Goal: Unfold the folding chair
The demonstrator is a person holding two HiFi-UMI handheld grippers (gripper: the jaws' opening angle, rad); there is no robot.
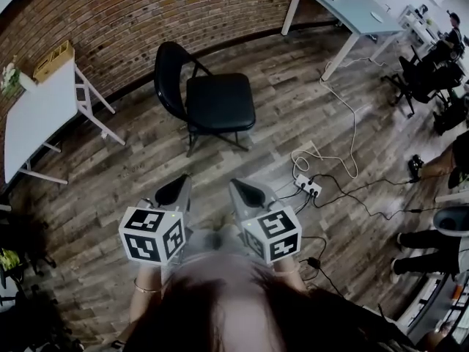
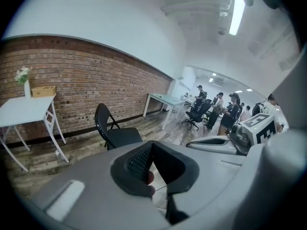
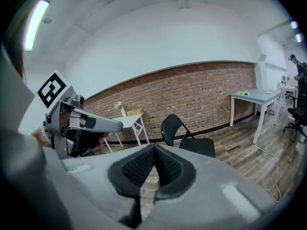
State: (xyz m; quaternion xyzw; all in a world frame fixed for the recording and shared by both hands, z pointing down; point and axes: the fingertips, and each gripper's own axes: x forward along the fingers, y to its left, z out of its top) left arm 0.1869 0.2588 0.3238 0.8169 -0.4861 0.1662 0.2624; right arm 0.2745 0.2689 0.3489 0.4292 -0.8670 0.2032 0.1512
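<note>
The black folding chair (image 1: 209, 97) stands unfolded on the wood floor, seat flat, backrest toward the brick wall. It also shows in the left gripper view as the chair (image 2: 115, 131) and in the right gripper view as the chair (image 3: 189, 138). My left gripper (image 1: 173, 191) and right gripper (image 1: 247, 193) are held side by side near my body, well short of the chair and touching nothing. Both are shut with empty jaws: the left gripper (image 2: 152, 164) and the right gripper (image 3: 154, 163) show pads pressed together.
A white folding table (image 1: 40, 112) with a wicker basket (image 1: 53, 59) stands left by the brick wall. A grey desk (image 1: 344, 6) is at the back right. A power strip (image 1: 308, 185) and cables lie on the floor right. People and office chairs (image 1: 425, 75) are far right.
</note>
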